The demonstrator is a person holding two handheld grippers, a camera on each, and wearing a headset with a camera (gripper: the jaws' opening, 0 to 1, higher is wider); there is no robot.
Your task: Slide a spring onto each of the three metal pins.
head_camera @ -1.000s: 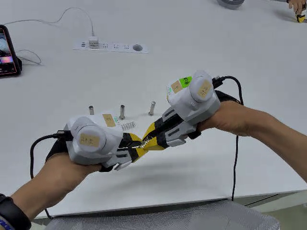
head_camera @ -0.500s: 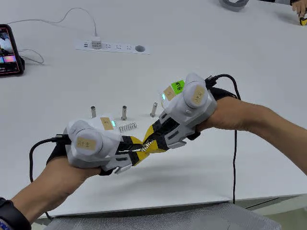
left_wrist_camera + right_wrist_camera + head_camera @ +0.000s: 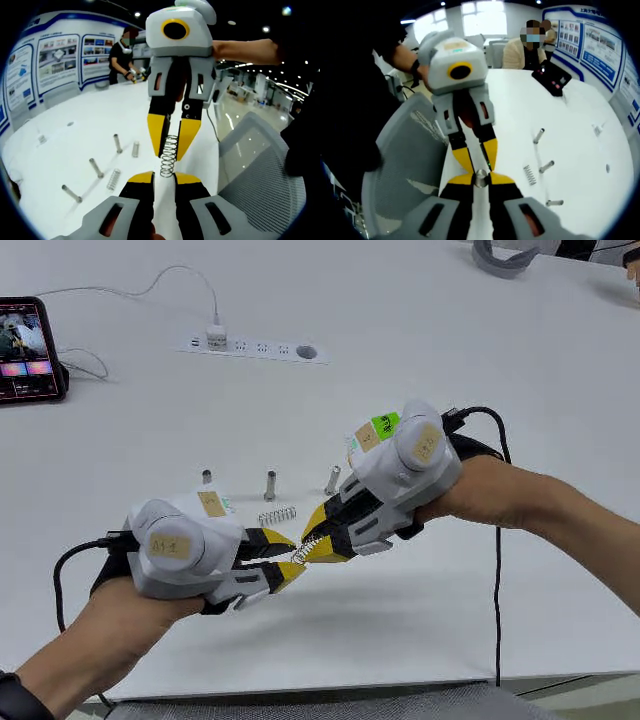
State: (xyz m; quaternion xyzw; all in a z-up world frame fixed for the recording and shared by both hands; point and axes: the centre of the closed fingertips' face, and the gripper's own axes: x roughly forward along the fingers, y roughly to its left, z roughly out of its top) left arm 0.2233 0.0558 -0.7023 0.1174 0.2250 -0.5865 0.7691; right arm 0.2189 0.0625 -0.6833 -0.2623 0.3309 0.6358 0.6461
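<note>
1. The right gripper (image 3: 315, 543) pinches a spring (image 3: 303, 551) between its yellow tips. It holds the spring in the air on the person's side of the middle pin (image 3: 270, 484).
2. The left gripper (image 3: 285, 556) meets it tip to tip, its jaws parted a little. In the left gripper view the spring's near end sits at the mouth of those jaws. Whether it touches them cannot be told.
3. In the right gripper view the spring appears end on, a small ring squeezed between that gripper's own tips.
4. The middle pin stands upright on the white table (image 3: 450, 360). In the head view a left pin (image 3: 207, 477) and a right pin (image 3: 333, 480) flank it in a row, all three bare.
5. A second spring (image 3: 277, 516) lies on its side just in front of the middle pin. It is apart from the pin and from both grippers.
6. A white power strip (image 3: 250, 345) lies well behind the middle pin. A phone (image 3: 30, 335) with a lit screen stands far off to the pin's rear left.
</note>
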